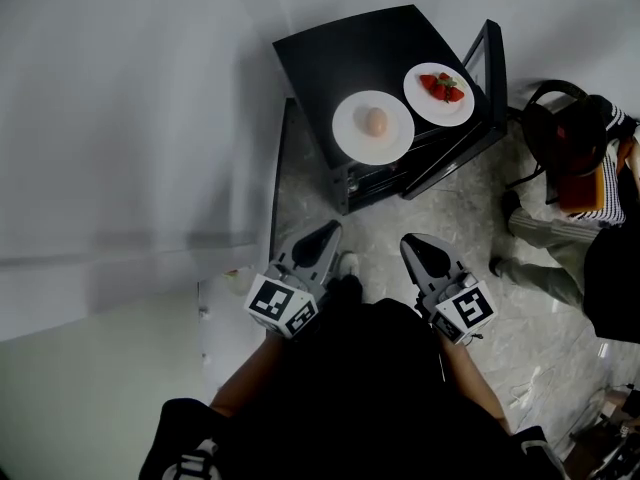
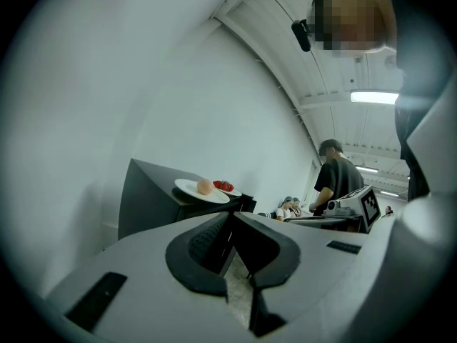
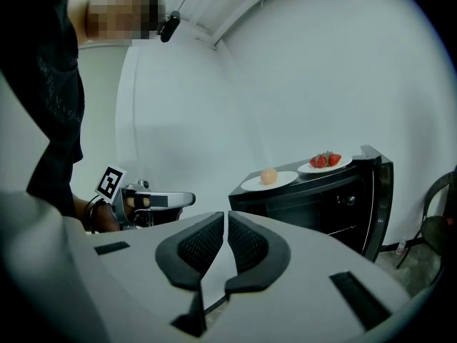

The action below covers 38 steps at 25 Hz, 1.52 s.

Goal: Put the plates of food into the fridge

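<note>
Ahead of me on the pale stone floor (image 1: 385,230), the head view shows the small black box-shaped fridge (image 1: 350,53) with its door (image 1: 495,68) swung open, presumably so the inside is ready to load. Both dishes wait on its top surface: a round white plate of peach-coloured food (image 1: 348,133) and, just beside it, a round white plate of red strawberries (image 1: 447,111). My left hand-held gripper (image 1: 322,236) and right hand-held gripper (image 1: 417,248) hang roughly level, well short of them. Along the left gripper view, my jaws meet at the tips with nothing between them, and the plates sit far ahead. Along the right gripper view, the jaws are likewise closed and empty, pointing left of the fridge's open front. I judge neither plate has been picked up yet.
</note>
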{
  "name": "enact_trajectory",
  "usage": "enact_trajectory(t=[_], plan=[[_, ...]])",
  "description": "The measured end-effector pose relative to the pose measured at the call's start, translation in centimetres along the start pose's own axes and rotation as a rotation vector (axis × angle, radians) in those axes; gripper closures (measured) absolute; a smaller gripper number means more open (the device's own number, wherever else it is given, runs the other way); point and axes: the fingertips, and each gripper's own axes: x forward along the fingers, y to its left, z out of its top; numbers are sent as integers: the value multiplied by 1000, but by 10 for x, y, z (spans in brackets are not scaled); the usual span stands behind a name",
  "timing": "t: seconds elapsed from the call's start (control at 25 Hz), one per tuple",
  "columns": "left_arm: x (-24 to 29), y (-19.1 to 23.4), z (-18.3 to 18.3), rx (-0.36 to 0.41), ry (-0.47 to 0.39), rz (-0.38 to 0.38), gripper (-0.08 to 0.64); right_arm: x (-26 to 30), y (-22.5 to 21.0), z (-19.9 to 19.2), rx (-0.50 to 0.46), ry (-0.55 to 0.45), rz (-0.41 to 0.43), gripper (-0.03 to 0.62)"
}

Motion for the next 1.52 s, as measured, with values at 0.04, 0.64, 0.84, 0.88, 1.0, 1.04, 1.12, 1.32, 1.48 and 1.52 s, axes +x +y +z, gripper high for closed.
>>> enact_trajectory(t=[0.04,0.64,0.84,0.88,1.0,1.04,1.12,1.32,1.48,1.52], plan=[[2,3,3,-1,0,-2,523,4,-2,0,-2,-1,0,555],[23,21,14,-16,-7,34,523,44,-42,10,361,-73,75,541],[27,24,19,-4,-17,61,523,59,-56,21,491,-102,107,495],[28,24,19,-7,-18,67,523,62,-59,23,517,-108,114,494],[31,23,20,-5,-17,72,523,71,-68,25,596,-118,129,474],[33,23,20,2,-17,69,523,74,-71,24,627,-120,132,466],[36,24,21,16,-20,66,523,81,-79,23,702,-131,135,460],[41,30,26,22,-29,83,523,93,-96,22,823,-170,113,429],[42,34,26,21,-16,94,523,103,-100,29,902,-199,137,423],[42,35,26,22,-13,96,523,105,-101,29,916,-201,136,423]])
